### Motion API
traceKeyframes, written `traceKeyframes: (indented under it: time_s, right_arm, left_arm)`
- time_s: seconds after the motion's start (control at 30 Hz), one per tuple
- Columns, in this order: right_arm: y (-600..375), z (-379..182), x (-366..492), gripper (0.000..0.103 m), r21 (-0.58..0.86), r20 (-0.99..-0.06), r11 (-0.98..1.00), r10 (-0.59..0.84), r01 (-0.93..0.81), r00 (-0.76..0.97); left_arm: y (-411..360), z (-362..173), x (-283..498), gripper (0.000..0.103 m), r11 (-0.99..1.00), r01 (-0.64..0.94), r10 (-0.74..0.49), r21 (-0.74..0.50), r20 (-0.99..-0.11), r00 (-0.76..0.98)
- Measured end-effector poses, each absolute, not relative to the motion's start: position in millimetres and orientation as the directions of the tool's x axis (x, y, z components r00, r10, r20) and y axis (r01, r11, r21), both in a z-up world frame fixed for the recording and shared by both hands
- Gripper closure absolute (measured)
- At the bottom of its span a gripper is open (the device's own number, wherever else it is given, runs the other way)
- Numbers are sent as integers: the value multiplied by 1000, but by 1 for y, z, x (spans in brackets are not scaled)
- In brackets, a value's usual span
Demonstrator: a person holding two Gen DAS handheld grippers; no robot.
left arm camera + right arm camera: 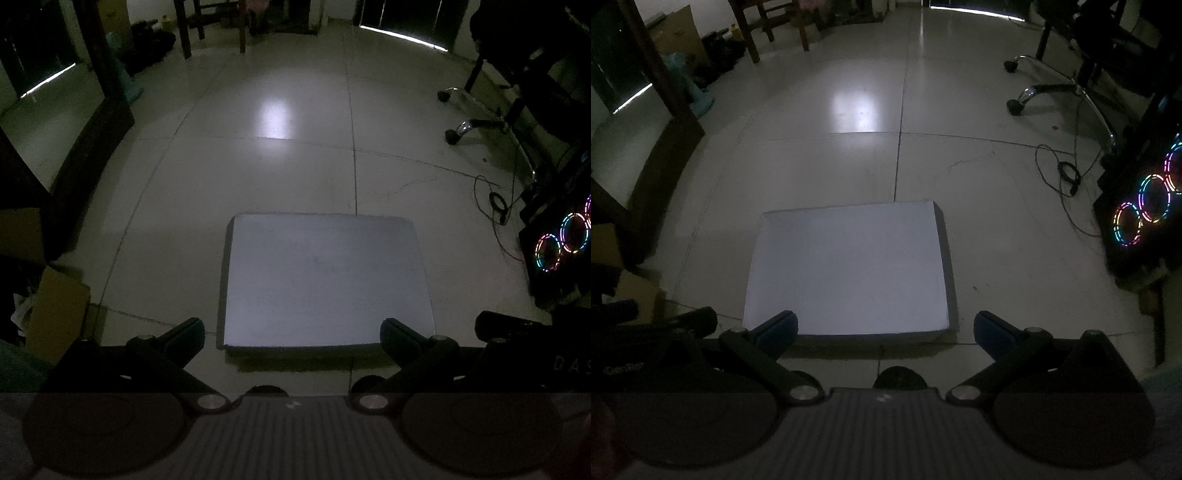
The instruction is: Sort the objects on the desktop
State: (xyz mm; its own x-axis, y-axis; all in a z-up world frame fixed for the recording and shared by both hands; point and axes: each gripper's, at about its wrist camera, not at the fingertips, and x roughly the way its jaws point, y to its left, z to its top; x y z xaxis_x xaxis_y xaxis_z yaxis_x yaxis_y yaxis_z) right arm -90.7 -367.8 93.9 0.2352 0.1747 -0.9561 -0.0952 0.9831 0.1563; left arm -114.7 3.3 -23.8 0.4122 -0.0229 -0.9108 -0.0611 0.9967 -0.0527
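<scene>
Dim grey tiled floor (295,155) — flat white rectangular board (325,280) lies on it, bare, dead ahead of both grippers, just beyond the fingertips. Left gripper (291,332) and right gripper (884,326) both spread wide, empty — neither clearly nearer.

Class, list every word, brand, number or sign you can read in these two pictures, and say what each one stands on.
"DAS": pale letters on the dark body of the other tongs, cut off at the left wrist picture's right edge.
Faint word on the dark body of the other tongs in the right wrist picture: too blurred to read.
Flat white rectangular board on the floor: no text visible.
</scene>
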Motion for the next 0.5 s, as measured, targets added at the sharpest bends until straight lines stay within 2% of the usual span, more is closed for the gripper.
traceKeyframes:
  time_s: [0.5]
  right_arm:
    - [-367,90,-89,0,143,-962,985,161,-96,222]
  left_arm:
    - [5,-24,-115,0,995,-78,-19,-56,-912,410]
